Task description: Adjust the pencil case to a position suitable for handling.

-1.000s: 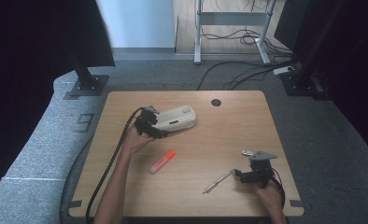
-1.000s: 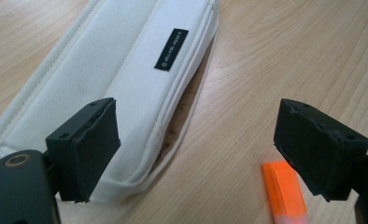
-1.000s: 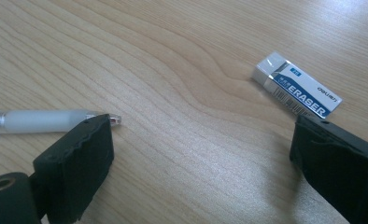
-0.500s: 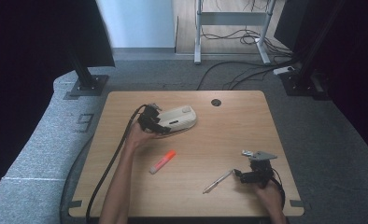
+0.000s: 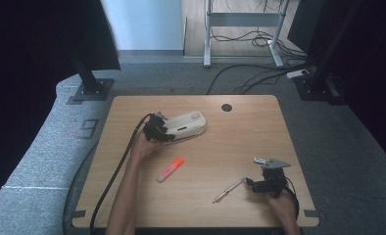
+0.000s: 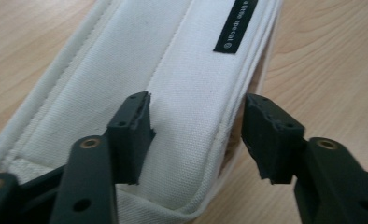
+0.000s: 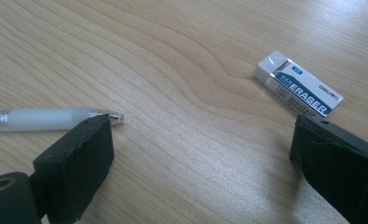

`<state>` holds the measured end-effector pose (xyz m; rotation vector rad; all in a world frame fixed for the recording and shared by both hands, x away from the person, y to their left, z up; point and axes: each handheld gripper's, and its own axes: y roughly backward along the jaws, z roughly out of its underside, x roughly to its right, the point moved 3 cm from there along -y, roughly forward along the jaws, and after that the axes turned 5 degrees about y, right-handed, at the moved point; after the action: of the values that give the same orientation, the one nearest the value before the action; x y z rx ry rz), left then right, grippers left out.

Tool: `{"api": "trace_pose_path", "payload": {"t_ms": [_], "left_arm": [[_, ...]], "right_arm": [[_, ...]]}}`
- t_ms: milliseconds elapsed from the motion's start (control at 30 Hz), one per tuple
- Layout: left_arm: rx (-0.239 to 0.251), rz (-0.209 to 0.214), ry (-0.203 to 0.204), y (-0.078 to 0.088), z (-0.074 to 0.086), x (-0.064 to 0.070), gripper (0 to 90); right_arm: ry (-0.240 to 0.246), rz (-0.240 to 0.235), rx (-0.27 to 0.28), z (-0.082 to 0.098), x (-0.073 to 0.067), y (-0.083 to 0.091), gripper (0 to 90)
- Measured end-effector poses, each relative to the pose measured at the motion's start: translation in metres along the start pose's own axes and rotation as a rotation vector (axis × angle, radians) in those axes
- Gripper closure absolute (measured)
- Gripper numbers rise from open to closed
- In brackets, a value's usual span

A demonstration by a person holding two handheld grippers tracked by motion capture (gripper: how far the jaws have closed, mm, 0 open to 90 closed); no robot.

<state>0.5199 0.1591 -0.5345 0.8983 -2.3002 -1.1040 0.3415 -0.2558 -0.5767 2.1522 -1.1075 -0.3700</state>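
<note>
Left gripper [image 6: 196,140] straddles the white pouch [image 5: 185,125], jaws parted around its near end; contents hidden. Right gripper [image 7: 201,154] rests wide open, pen [image 7: 46,118] by one jaw, eraser [image 7: 298,89] near the other. Marker [image 5: 170,169] lies below the pouch on open table [image 5: 240,142].

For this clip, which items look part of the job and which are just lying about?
Likely in the job:
- white pencil case, open left tool around its edge
- pen, beside the open right tool
- eraser
- orange highlighter

Lying about:
- floor cables
- metal frame
</note>
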Motion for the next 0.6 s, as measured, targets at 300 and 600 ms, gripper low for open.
{"api": "trace_pose_path", "payload": {"t_ms": [300,600], "left_arm": [[0.004,-0.051,-0.041,0.0007,0.0016,0.0057,57.3],[0.038,-0.008,0.001,0.0089,-0.0012,0.0091,72.0]], "right_arm": [[0.000,0.000,-0.001,0.0001,-0.0002,0.0002,6.0],[-0.004,-0.001,-0.003,0.0001,-0.0005,0.0004,6.0]]}}
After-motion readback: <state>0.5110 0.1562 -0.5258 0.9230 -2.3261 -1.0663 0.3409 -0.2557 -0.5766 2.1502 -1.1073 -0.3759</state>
